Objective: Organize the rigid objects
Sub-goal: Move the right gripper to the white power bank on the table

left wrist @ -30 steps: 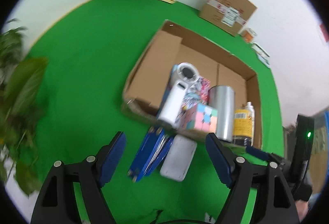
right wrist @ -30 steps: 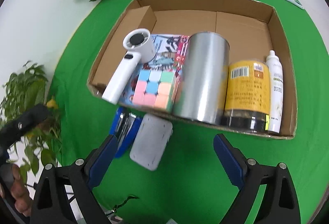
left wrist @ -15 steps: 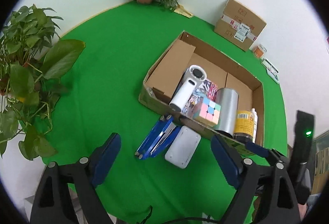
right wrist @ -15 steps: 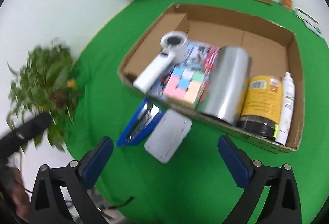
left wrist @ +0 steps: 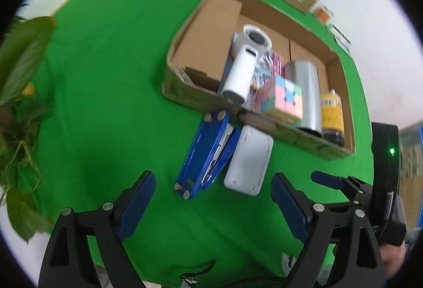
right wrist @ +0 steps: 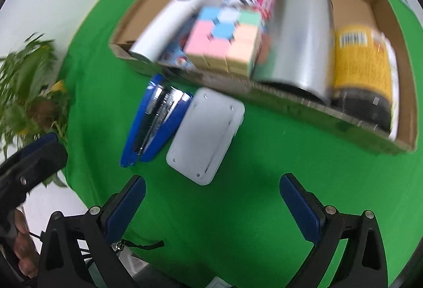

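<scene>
Over the last half second both cameras have dropped closer to the green cloth [right wrist: 238,208]: the objects outside the box loom larger and the right wrist view is smeared with motion. That reads as an approach on the two items not yet boxed, so the sorting looks well along, with these as the remainder.

Nearest in the right wrist view, the right gripper [right wrist: 211,203] is spread wide and holds nothing; the white rounded case [right wrist: 206,136] lies just beyond its gap, toward 12 o'clock. The case rests flat on the cloth, its long axis running from about 7 to 1 o'clock, far end near the box wall. Touching its left edge is the blue stapler [right wrist: 154,121], on the same slant.

In the left wrist view, the left gripper [left wrist: 211,198] is likewise spread and empty. The stapler [left wrist: 207,153] lies just ahead at 12 o'clock, long axis roughly 7 to 1, its far end against the cardboard box [left wrist: 190,99].

Farther off, inside the box, lie a white handheld fan [left wrist: 244,65], a pastel puzzle cube [left wrist: 283,96], a silver cylinder [left wrist: 306,92] and a yellow-labelled jar [left wrist: 331,113].
</scene>
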Demonstrator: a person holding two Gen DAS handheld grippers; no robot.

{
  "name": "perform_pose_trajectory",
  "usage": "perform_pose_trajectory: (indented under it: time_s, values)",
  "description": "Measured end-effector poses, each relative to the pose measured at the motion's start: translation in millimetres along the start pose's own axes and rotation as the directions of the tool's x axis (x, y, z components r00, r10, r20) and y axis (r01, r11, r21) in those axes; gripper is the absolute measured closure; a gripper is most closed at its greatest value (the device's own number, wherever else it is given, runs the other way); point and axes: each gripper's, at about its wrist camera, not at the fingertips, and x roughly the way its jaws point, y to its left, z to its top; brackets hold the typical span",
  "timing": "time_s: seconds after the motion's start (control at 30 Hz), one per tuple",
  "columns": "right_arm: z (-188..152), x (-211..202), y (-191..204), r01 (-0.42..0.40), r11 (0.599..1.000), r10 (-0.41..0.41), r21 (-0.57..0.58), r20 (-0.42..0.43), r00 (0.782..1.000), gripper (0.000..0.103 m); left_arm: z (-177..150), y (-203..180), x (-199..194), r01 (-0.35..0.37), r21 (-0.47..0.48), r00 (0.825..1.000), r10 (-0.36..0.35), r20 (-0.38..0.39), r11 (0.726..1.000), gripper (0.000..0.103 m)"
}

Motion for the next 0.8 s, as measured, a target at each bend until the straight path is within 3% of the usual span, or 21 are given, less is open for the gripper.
perform_pose_trajectory:
  time_s: [0.13, 0.33, 0.63, 0.8]
  values:
    - [-5.0, 18.3, -3.7, 0.005, 0.998, -0.005, 0.068, 0.0, 1.0, 0.001, 4.9, 12.3, 24.8, 0.054, 0.054, 0.996, -0.05, -0.07, 0.997, 0.014]
    - [-10.4, 32.4, -5.0, 0.03, 0.992, -0.038, 0.121, 0.065, 0.997, 0.001, 16.8, 23.1, 59.5, 0.104, 0.102, 0.981, -0.085, -0.176, 0.989, 0.014]
    - [-8.7, 60.6, 3.7, 0.09, 0.98, -0.105, 0.176, 0.082, 0.991, 0.004, 26.8, 38.0, 71.9, 0.135, 0.13, 0.967, -0.103, -0.232, 0.982, 0.015]
    - [-7.9, 73.7, 6.0, 0.069, 0.99, -0.079, 0.121, 0.083, 0.993, 0.005, 28.4, 42.6, 74.7, 0.145, 0.142, 0.964, -0.107, -0.243, 0.979, 0.015]
